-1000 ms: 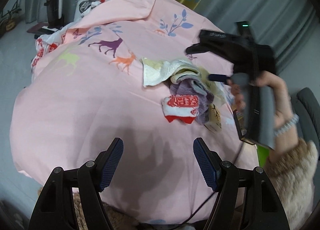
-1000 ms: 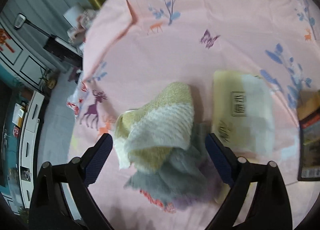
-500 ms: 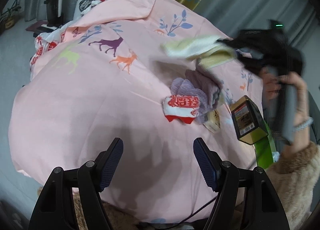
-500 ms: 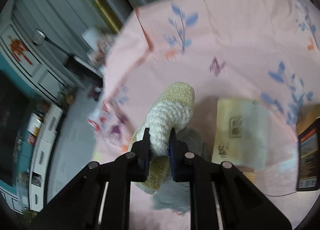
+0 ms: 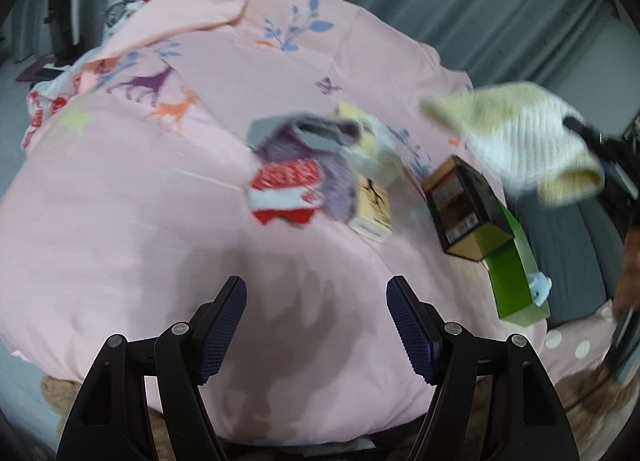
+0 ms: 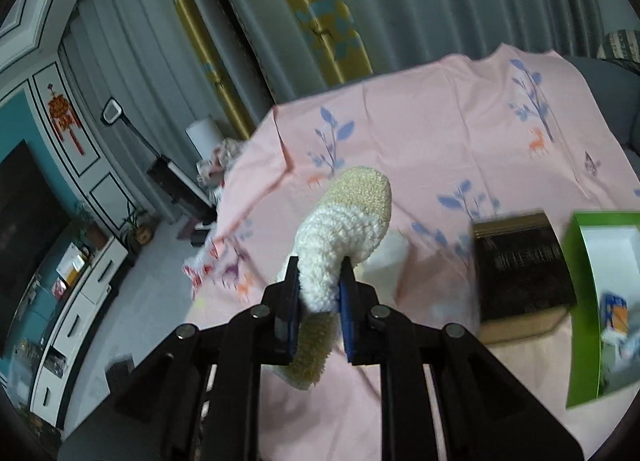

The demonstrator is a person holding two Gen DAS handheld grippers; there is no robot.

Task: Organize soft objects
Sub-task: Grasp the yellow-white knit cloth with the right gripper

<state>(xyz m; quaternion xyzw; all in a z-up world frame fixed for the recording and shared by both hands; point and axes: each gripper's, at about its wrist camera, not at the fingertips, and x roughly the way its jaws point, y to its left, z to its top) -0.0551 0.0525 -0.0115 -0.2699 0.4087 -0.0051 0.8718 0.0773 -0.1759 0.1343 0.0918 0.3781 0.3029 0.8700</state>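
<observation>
The left gripper hangs spread and empty over bare pink bedsheet. The right gripper pinches a cream-and-white fuzzy sock, held up off the sheet. Beyond lie the red-and-white sock on a purple sock, a dark box and a green box at the right edge — then grey curtains and, left, open floor by a white cabinet.

Dim, soft light; motion blur
</observation>
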